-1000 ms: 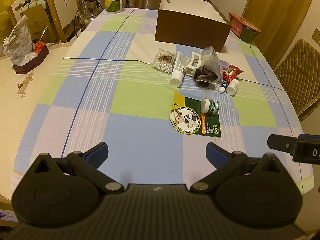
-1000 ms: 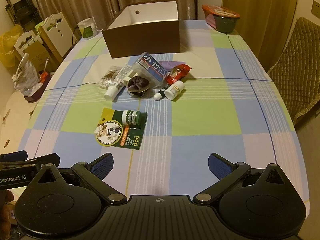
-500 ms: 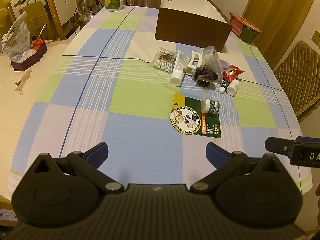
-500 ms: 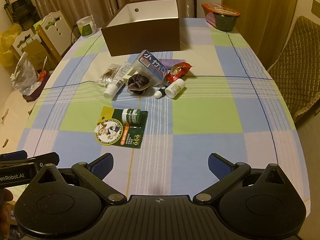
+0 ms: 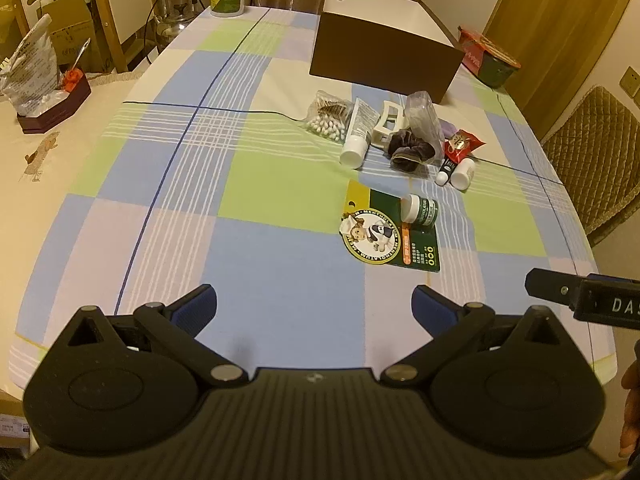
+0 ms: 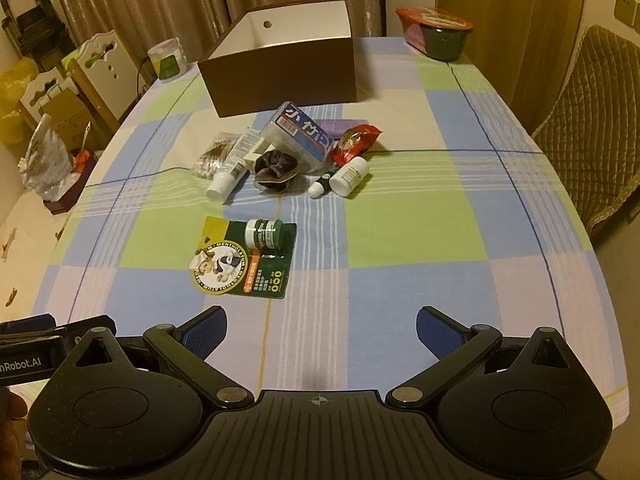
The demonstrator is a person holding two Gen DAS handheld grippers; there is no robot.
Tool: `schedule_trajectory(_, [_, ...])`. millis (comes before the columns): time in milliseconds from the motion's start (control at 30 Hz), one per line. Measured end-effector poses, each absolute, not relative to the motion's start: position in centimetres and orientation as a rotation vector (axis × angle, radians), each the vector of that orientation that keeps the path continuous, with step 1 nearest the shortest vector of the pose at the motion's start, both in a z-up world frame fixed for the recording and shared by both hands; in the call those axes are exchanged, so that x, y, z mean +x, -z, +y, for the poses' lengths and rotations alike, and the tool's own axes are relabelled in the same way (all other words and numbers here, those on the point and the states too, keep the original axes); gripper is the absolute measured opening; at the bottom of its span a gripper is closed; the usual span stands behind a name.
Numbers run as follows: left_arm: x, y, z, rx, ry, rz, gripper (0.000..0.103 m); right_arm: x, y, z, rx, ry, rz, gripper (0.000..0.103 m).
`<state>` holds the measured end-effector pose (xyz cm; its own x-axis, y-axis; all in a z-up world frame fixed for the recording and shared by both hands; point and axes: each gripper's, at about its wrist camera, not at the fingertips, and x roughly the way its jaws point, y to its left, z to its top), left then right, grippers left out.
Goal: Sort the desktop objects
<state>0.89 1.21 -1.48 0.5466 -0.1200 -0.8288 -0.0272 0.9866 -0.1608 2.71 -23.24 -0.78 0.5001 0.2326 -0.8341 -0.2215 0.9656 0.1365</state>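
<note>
You hold both hand-held grippers, left [image 5: 314, 306] and right [image 6: 322, 330], released and empty; clutter [image 6: 280, 156] lies loose on the worktop [image 6: 400, 220], outside the box [image 6: 280, 76].

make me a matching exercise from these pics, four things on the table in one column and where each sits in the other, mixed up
Things
1. brown box
2. green jar
3. scrunchie
4. red-lidded bowl

Places
a. far right corner of the table
b. on the green card, nearest the grippers
c. behind the pile, open top
d. in the pile, between the white tube and the lip balm

Pairs: 1-c, 2-b, 3-d, 4-a
</note>
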Motion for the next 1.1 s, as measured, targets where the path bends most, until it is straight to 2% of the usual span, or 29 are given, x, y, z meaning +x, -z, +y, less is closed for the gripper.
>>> schedule_trajectory(367, [0.4, 1.3, 2.1, -0.168, 0.045, 0.973, 0.102, 2.2, 1.0, -23.0, 0.033, -0.264, 1.011, 0.103])
schedule_trajectory(1100, [-0.5, 0.9, 2.9, -0.124, 0.136, 0.905, 0.102, -1.1, -1.2, -23.7, -0.019, -0.206, 0.829, 0.103])
